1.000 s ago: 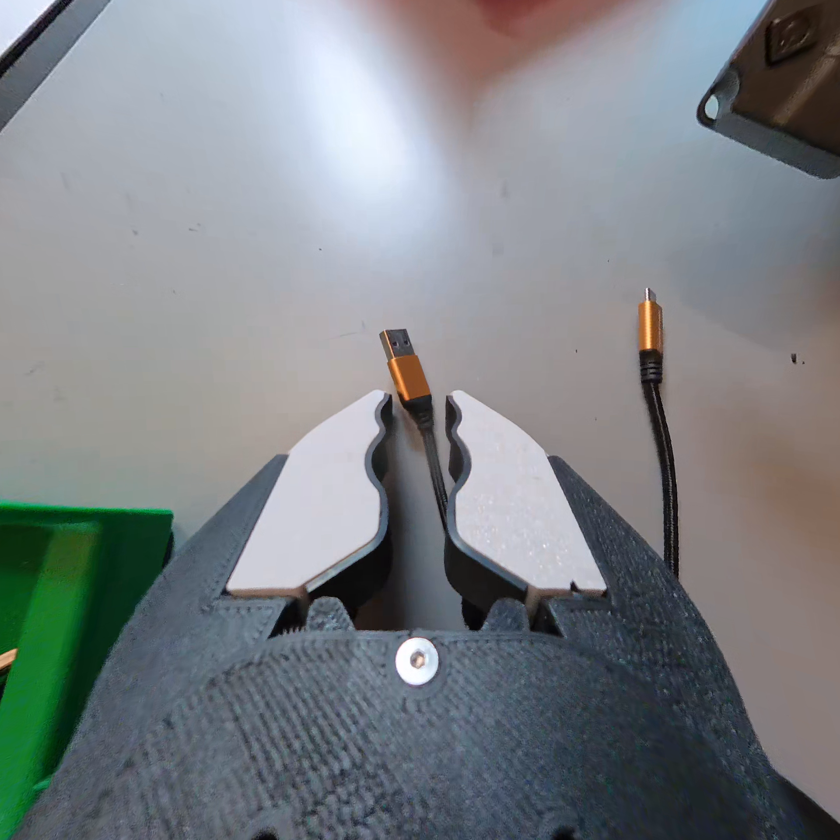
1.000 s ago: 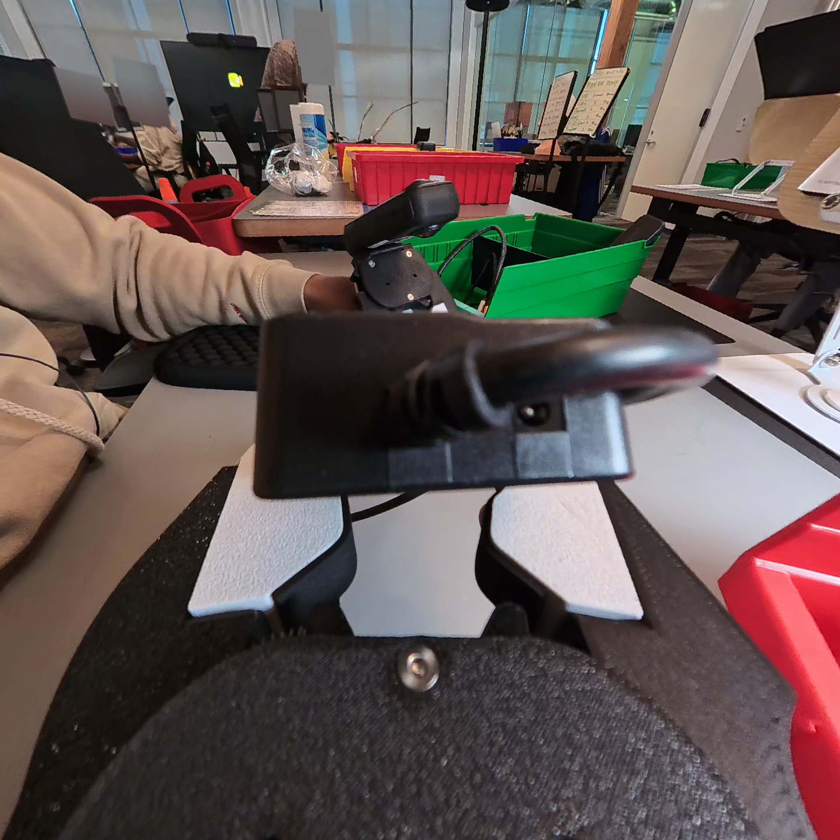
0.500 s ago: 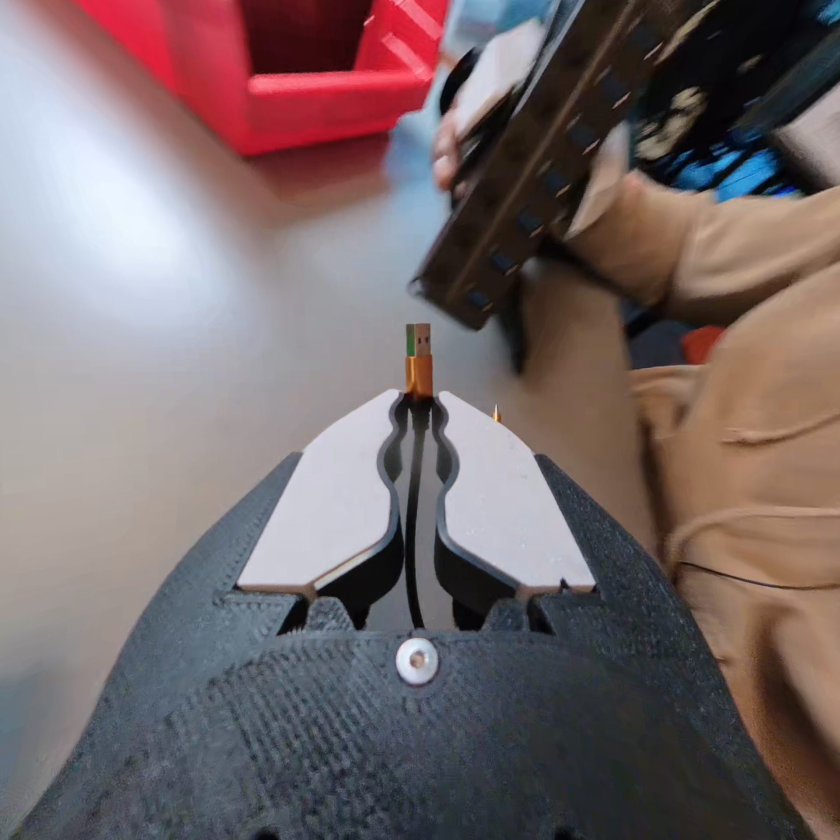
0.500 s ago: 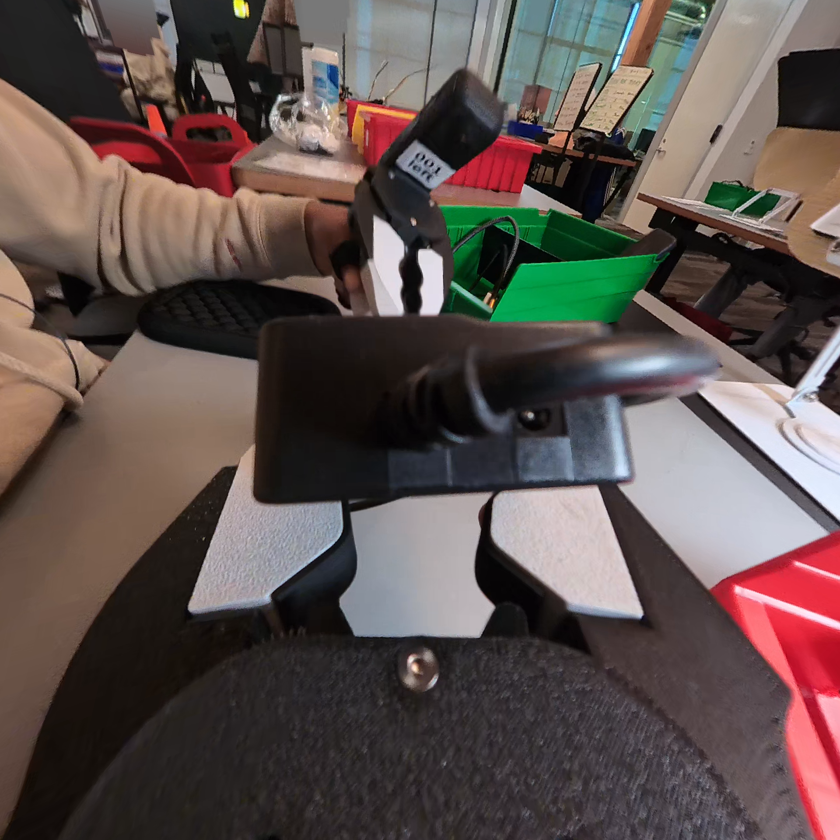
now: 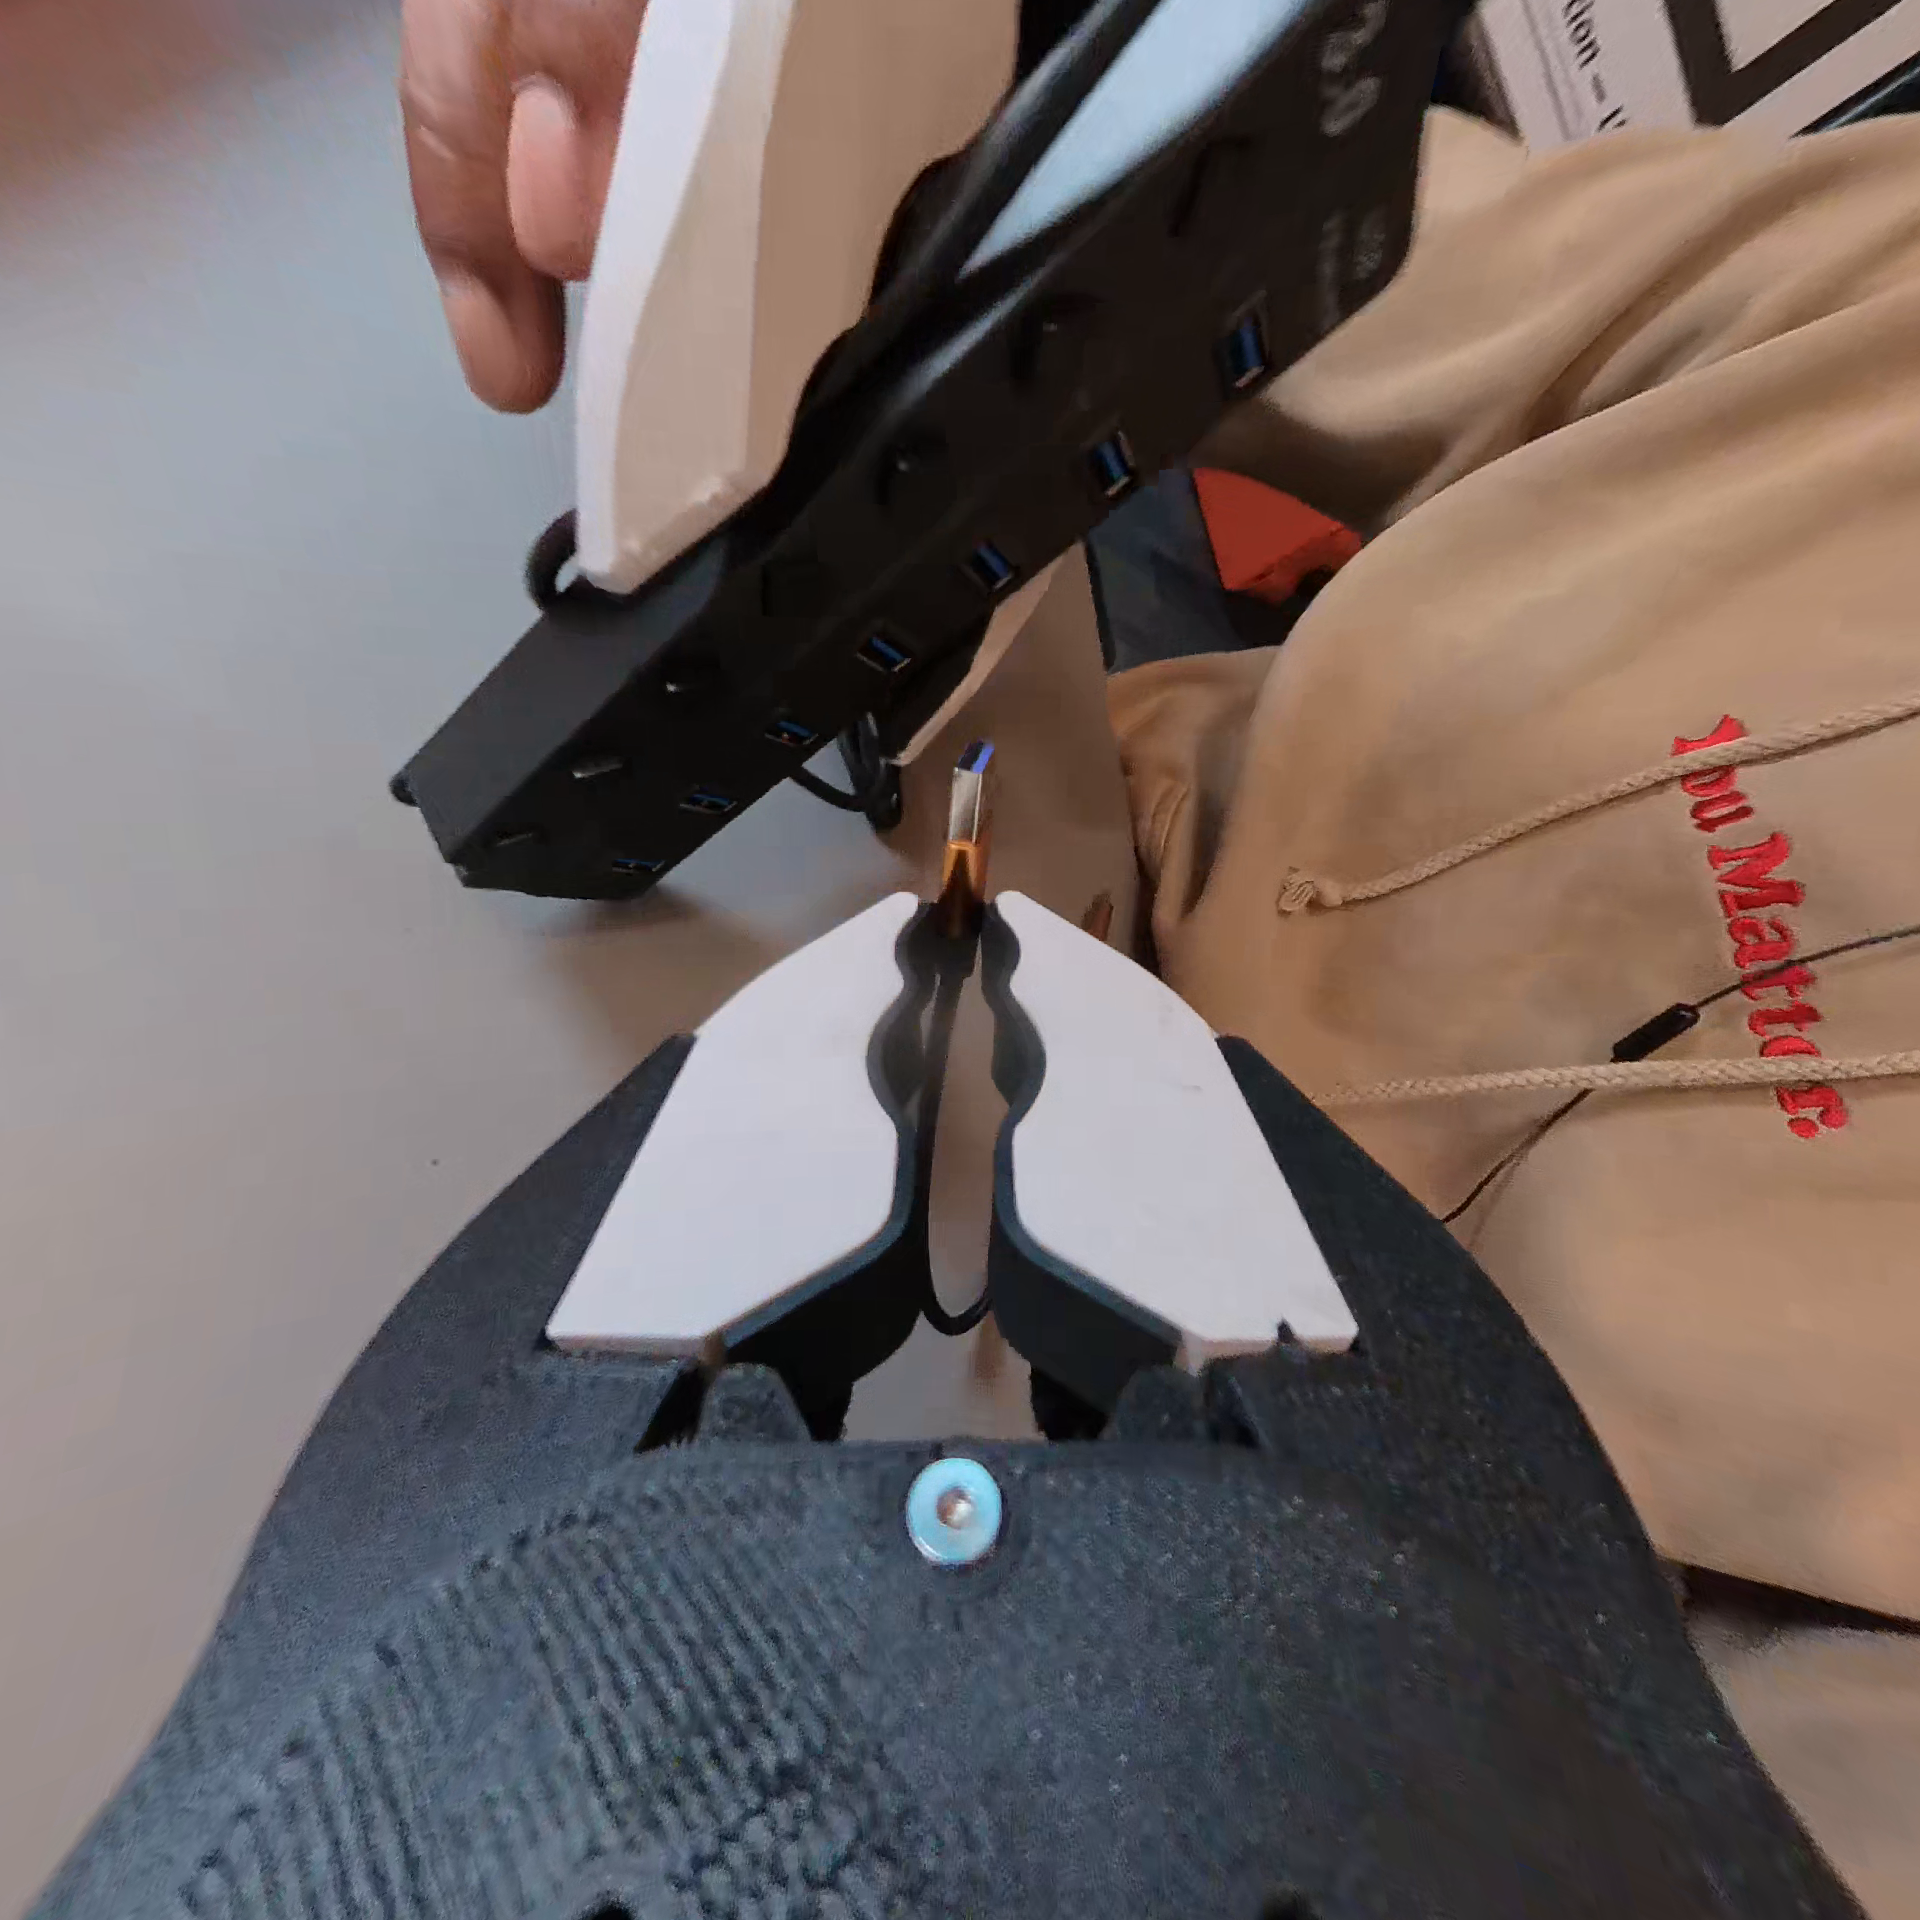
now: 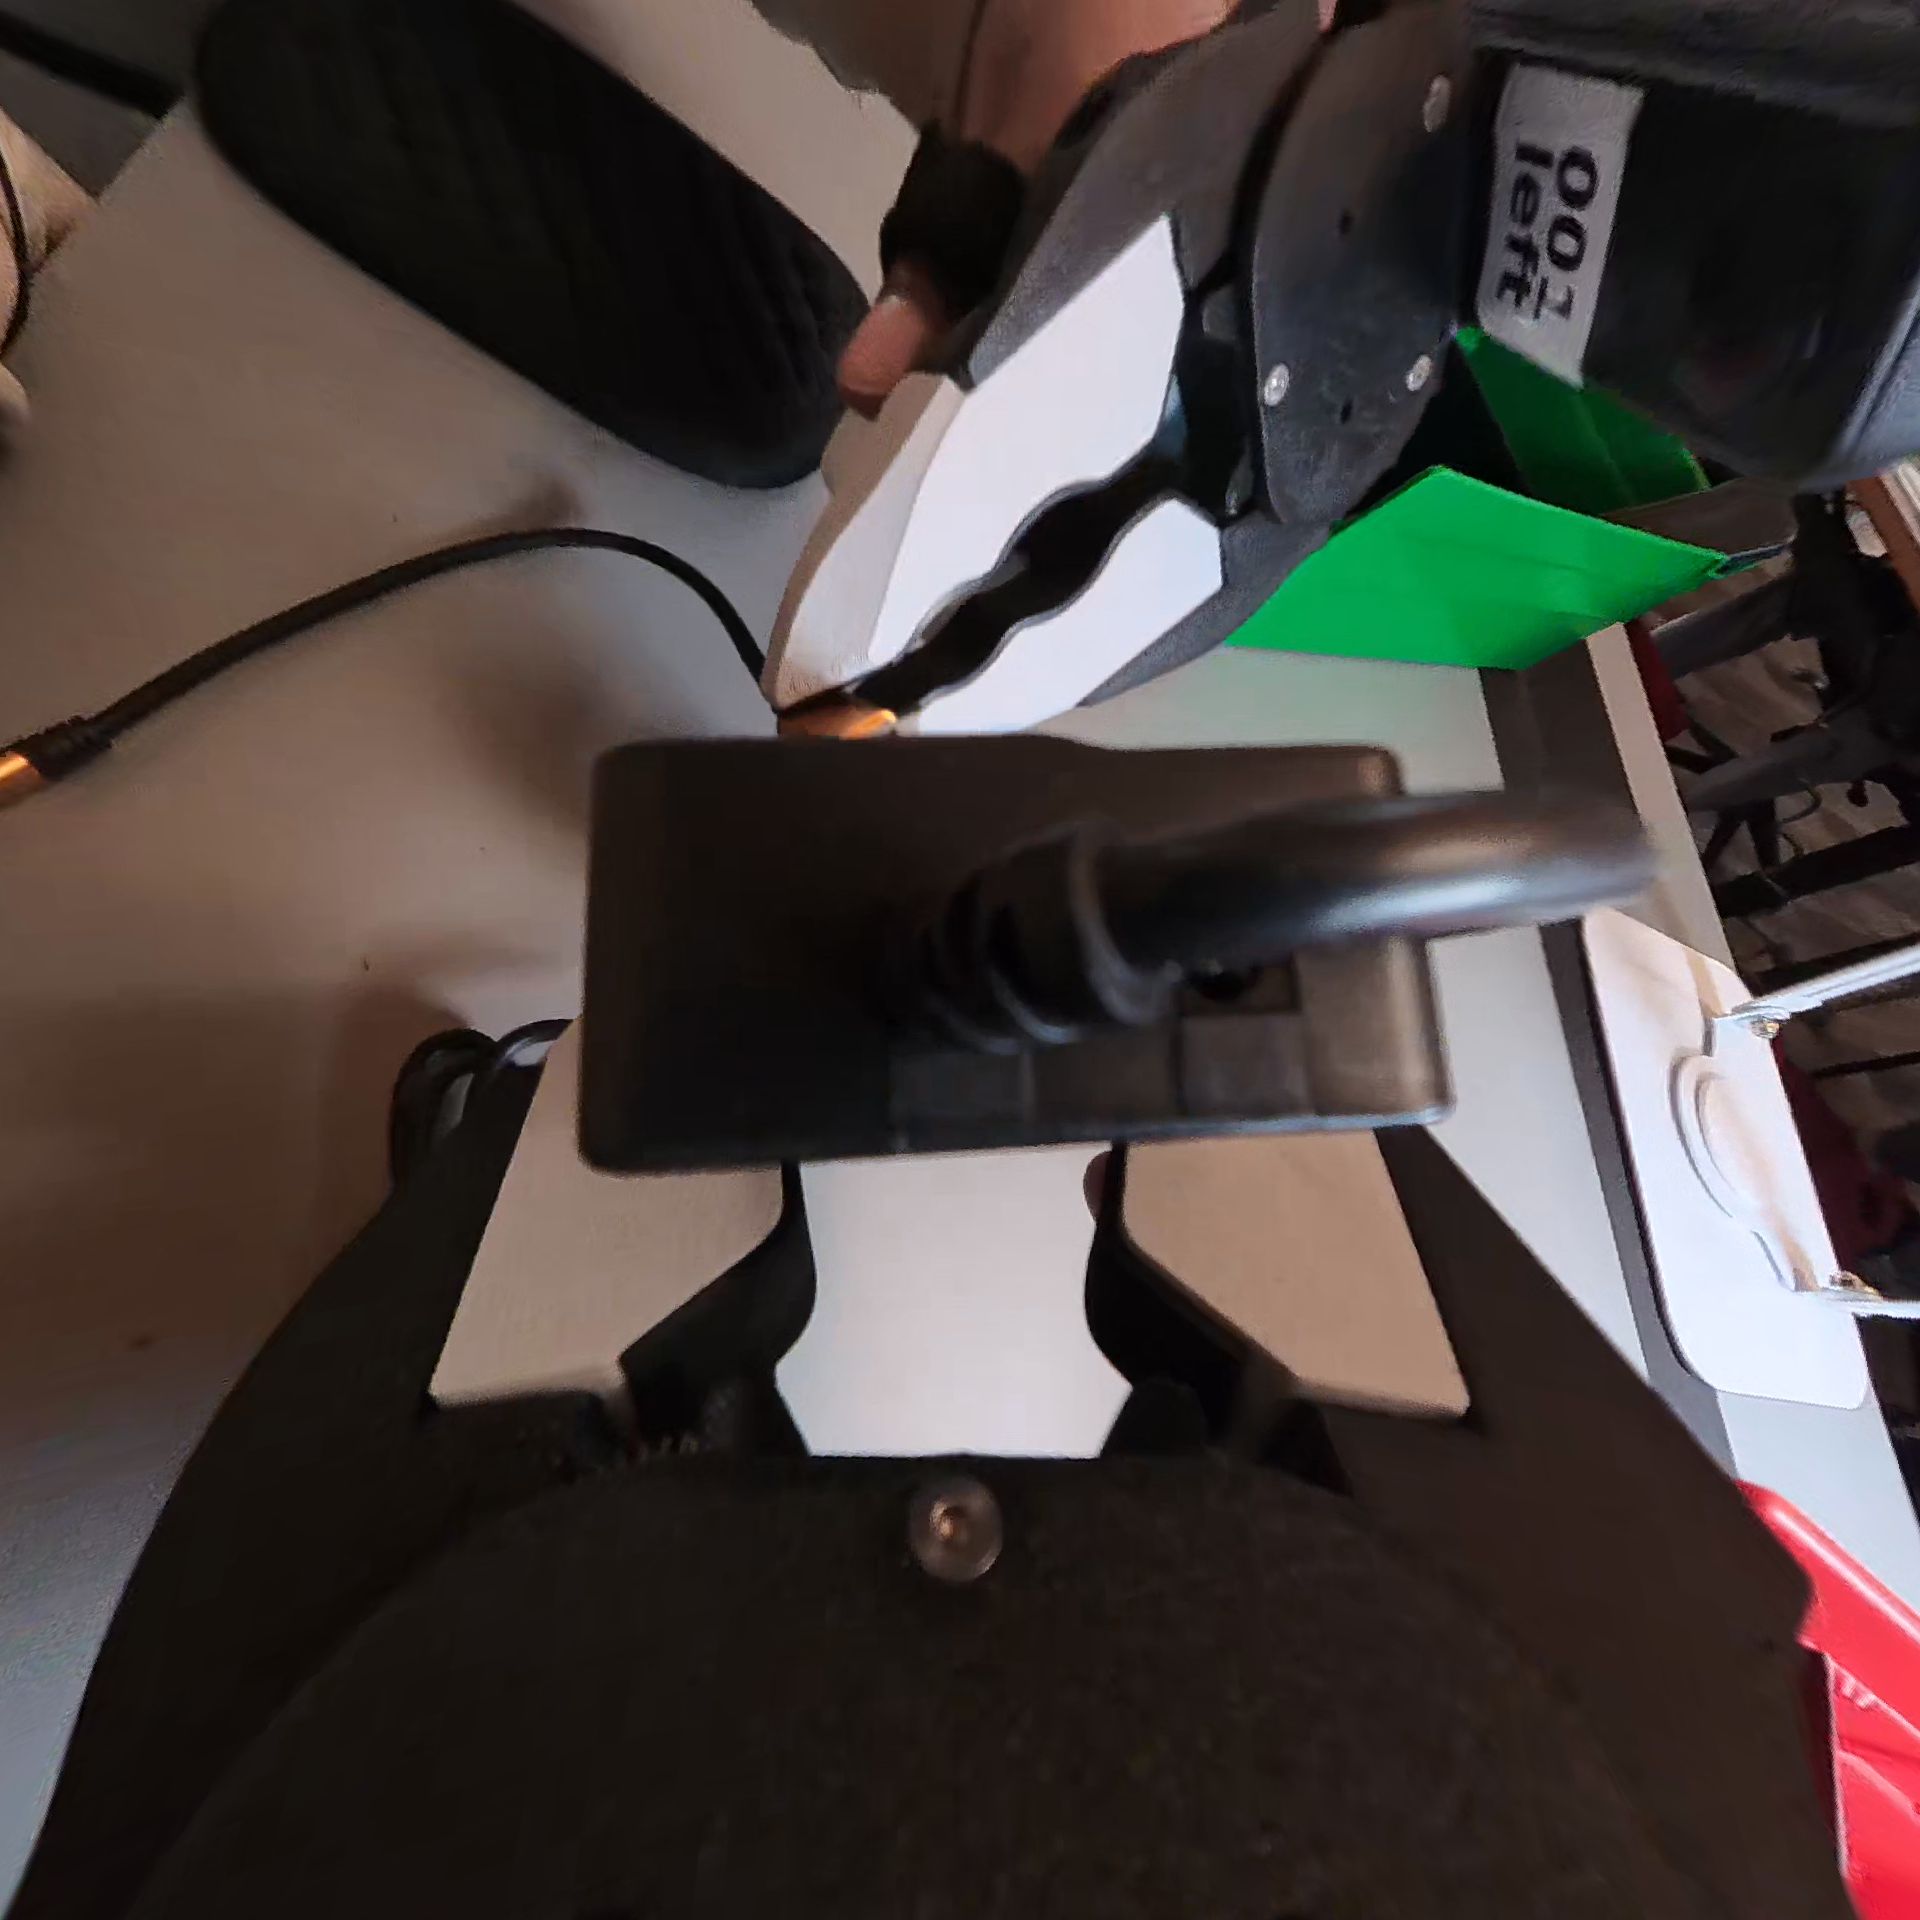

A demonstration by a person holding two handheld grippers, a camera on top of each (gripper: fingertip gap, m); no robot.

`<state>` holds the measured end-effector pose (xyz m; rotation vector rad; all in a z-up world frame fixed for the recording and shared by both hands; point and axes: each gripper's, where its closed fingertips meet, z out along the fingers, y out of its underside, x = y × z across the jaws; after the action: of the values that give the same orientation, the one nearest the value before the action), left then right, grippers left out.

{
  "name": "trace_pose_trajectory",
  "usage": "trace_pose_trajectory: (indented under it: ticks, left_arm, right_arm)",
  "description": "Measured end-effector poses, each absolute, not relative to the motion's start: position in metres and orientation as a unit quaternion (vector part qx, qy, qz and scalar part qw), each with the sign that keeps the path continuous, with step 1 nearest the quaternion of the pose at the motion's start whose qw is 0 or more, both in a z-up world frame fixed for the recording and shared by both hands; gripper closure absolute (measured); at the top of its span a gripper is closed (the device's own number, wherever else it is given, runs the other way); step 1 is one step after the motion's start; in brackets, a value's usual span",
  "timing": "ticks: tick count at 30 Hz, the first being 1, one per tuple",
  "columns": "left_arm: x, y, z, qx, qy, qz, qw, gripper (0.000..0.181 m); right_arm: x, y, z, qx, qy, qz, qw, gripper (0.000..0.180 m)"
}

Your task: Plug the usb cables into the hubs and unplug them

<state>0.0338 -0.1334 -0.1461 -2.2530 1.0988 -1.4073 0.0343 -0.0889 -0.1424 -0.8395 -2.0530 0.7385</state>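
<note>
Pale grey tabletop (image 5: 208, 935) under me. My left tongs (image 5: 958, 904) are clamped on the USB-A plug (image 5: 966, 821) by its orange collar, metal tip pointing just past the lower edge of the black multi-port hub (image 5: 831, 582), which my right tongs (image 6: 956, 1174) grip across its body. I judge I should swing the plug left, square it to one port, then push straight.

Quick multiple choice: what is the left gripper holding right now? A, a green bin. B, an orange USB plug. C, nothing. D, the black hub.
B: the left gripper is shut on the orange USB plug, whose metal tip points toward the hub that the right gripper holds; the plug is not yet in a port.
</note>
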Motion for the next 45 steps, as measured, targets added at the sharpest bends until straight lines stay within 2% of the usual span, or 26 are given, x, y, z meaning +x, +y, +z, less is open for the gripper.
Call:
trace_pose_trajectory:
  ticks: [5, 14, 17, 22, 24, 31, 35, 41, 45]
  left_arm:
    - [0.031, -0.114, -0.172, -0.795, 0.352, -0.464, 0.171, 0.173]
    - [0.005, -0.108, -0.200, -0.829, 0.373, -0.217, 0.356, 0.157]
    - [-0.004, -0.110, -0.208, -0.840, 0.378, -0.138, 0.365, 0.156]
    - [-0.001, -0.110, -0.217, -0.856, 0.369, -0.104, 0.346, 0.155]
    - [0.004, -0.111, -0.223, -0.864, 0.368, -0.113, 0.325, 0.154]
    - [0.011, -0.103, -0.225, -0.865, 0.370, -0.122, 0.316, 0.172]
    - [0.012, -0.104, -0.225, -0.860, 0.389, -0.142, 0.299, 0.173]
    - [0.021, -0.121, -0.185, -0.828, 0.343, -0.360, 0.260, 0.173]
    - [0.026, -0.123, -0.160, -0.808, 0.350, -0.410, 0.238, 0.173]
  right_arm:
    - [0.032, -0.081, -0.149, -0.352, -0.795, 0.303, 0.390, 0.118]
    - [0.040, -0.057, -0.144, -0.395, -0.757, 0.321, 0.411, 0.118]
    - [0.041, -0.053, -0.144, -0.404, -0.748, 0.326, 0.414, 0.118]
    - [0.044, -0.050, -0.143, -0.411, -0.741, 0.328, 0.419, 0.118]
    - [0.046, -0.049, -0.141, -0.414, -0.737, 0.330, 0.421, 0.118]
    - [0.051, -0.047, -0.140, -0.419, -0.727, 0.344, 0.422, 0.117]
    - [0.052, -0.051, -0.142, -0.413, -0.730, 0.351, 0.416, 0.117]
    - [0.050, -0.067, -0.140, -0.381, -0.750, 0.347, 0.414, 0.119]
    - [0.043, -0.078, -0.145, -0.362, -0.775, 0.314, 0.413, 0.119]
